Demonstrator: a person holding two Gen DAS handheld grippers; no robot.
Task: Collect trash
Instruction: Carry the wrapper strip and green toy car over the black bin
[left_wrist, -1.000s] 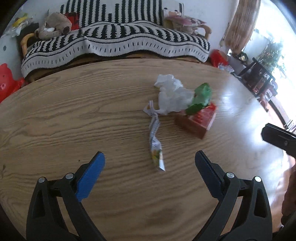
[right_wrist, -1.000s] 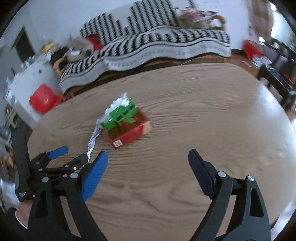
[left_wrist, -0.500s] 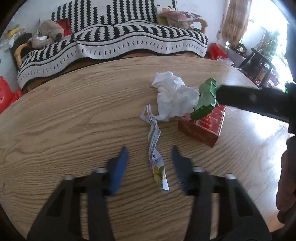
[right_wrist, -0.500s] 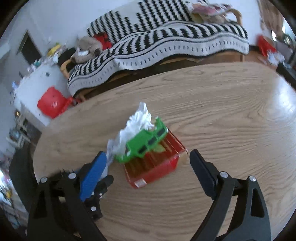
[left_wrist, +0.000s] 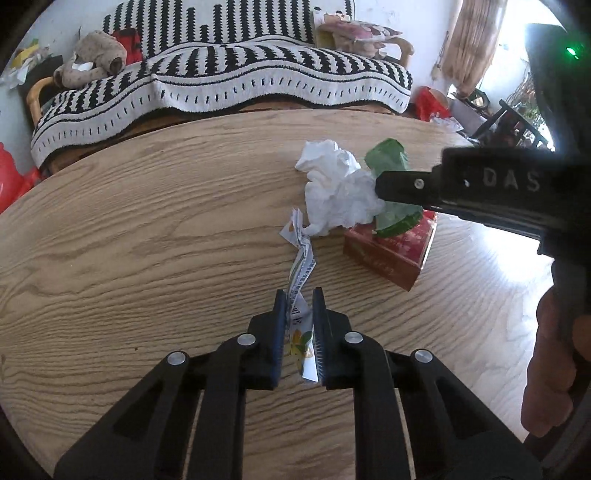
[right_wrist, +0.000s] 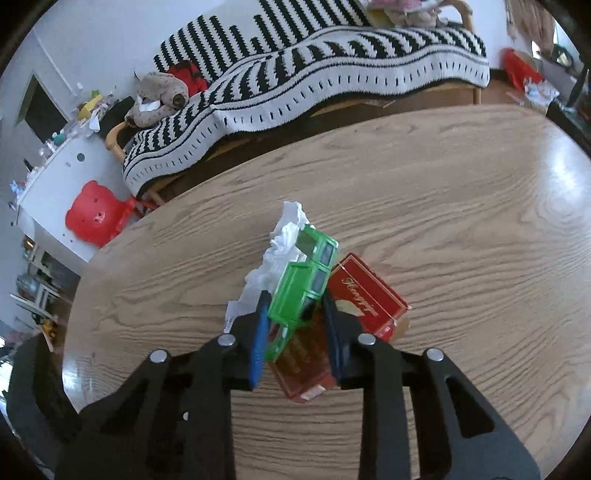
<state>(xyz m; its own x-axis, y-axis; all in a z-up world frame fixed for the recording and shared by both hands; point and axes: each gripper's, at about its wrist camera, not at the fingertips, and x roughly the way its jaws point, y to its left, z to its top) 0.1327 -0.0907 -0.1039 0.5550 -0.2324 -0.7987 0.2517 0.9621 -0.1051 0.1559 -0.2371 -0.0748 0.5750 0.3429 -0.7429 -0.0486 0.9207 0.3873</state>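
Spanning both views, an oval wooden table (left_wrist: 147, 258) carries a red carton (right_wrist: 365, 295). The right gripper (right_wrist: 295, 325), jaws just closing, clamps the green plastic tray (right_wrist: 306, 280) on it beside crumpled tissue (left_wrist: 336, 192). The left gripper (left_wrist: 299, 325) pinches a printed wrapper strip (left_wrist: 301, 273).

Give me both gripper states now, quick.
Left gripper: just closed, shut on the wrapper.
Right gripper: fingers just closing, shut on the green packet lying on the red box.
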